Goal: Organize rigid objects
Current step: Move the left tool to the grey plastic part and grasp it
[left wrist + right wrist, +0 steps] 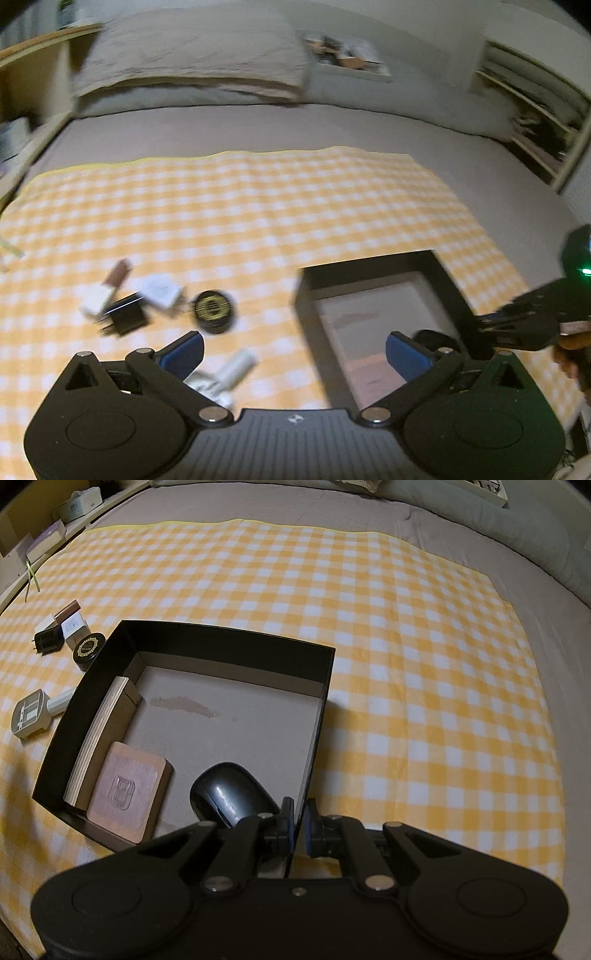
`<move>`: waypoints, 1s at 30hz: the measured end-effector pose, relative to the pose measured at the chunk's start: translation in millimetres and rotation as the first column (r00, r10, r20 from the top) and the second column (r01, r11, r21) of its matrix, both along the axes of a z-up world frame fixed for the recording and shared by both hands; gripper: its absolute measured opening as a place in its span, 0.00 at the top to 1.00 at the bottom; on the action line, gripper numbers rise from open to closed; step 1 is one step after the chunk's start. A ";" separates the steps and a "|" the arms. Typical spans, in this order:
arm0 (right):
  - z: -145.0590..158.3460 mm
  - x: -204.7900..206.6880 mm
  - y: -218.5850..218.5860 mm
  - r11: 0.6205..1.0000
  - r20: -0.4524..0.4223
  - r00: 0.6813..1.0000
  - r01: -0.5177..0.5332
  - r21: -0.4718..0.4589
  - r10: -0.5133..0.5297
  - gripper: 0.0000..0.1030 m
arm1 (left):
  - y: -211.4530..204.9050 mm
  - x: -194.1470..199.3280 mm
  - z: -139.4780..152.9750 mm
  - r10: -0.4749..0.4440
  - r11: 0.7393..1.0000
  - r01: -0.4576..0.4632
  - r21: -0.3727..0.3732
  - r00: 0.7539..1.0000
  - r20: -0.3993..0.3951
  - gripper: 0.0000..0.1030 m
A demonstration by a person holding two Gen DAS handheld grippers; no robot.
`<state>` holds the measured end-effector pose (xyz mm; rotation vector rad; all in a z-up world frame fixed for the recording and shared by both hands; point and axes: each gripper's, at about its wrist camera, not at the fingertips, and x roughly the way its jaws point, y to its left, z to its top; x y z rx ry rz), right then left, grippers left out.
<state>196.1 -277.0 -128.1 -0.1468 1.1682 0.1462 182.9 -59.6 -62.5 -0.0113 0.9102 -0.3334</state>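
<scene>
A black open box (pixel 229 638) sits on the yellow checked cloth (pixel 406 646); it also shows in the left wrist view (pixel 373 271). Inside lie a black computer mouse (pixel 229 794), a brown embossed square block (pixel 129 788) and a plywood slab (pixel 99 738). My right gripper (pixel 300 823) is shut on the box's near right wall. My left gripper (pixel 295 349) is open and empty above the cloth. Left of the box lie a round black tin (pixel 214 308), a black plug adapter (pixel 125 317), a white charger (pixel 160 290), a white-and-brown tube (pixel 107 286) and a white tool (pixel 225 373).
The cloth lies on a grey bed (pixel 258 125) with pillows (pixel 192 55) at the head. Shelves (pixel 33 74) stand on the left and more shelving (pixel 532 110) on the right. Small boxes (pixel 48 542) line the bed's left edge.
</scene>
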 end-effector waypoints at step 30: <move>-3.0 1.9 -2.1 1.000 -0.008 1.000 -0.005 -0.017 0.005 0.94 | 43.4 34.7 -103.0 0.246 0.910 -0.175 0.375 0.957 -0.152 0.00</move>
